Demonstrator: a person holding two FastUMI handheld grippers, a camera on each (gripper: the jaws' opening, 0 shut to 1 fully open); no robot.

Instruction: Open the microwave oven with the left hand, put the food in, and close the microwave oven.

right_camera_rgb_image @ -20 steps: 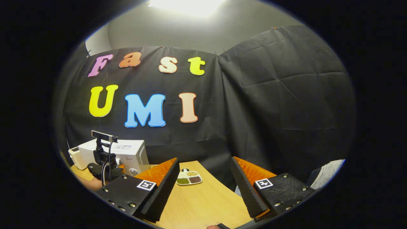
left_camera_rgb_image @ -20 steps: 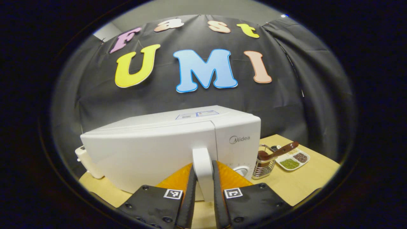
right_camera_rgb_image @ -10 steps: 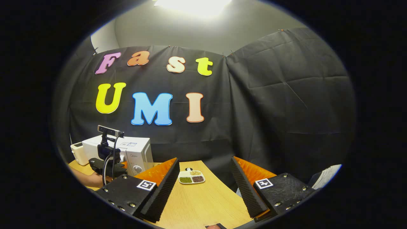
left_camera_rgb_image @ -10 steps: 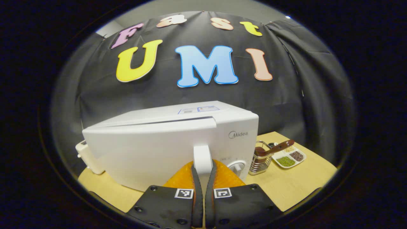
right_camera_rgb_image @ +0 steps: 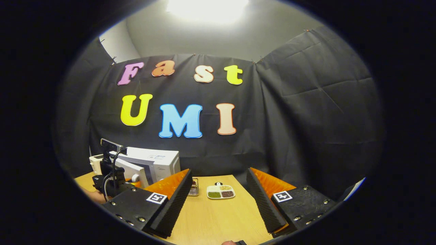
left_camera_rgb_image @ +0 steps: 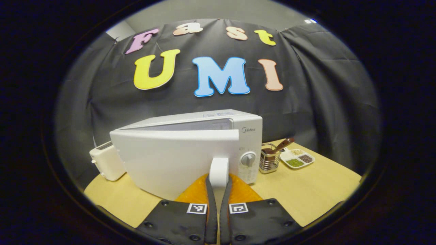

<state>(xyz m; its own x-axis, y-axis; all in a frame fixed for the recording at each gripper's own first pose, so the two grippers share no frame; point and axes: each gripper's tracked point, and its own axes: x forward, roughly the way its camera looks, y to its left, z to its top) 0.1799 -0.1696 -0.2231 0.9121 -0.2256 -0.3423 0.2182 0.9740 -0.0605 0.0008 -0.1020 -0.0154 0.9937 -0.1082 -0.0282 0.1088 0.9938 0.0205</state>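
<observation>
This is a staged recording booth dressed as a kitchen corner, not a real home. Black cloth (right_camera_rgb_image: pixel 306 112) is pinned up as the wall with a bare grey wall (right_camera_rgb_image: pixel 204 37) above it, and one wooden table (left_camera_rgb_image: pixel 306 190) carries a white microwave (left_camera_rgb_image: pixel 184 149), a toaster (left_camera_rgb_image: pixel 105 163), a wire utensil holder (left_camera_rgb_image: pixel 269 163) and a divided dish of beans (right_camera_rgb_image: pixel 220 192). A small camera on a stand (right_camera_rgb_image: pixel 110 160) with trailing cables stands near the microwave.

Black cloth wall (right_camera_rgb_image: pixel 306 112); wooden table (right_camera_rgb_image: pixel 218 214); ceiling light (right_camera_rgb_image: pixel 207 6)
</observation>
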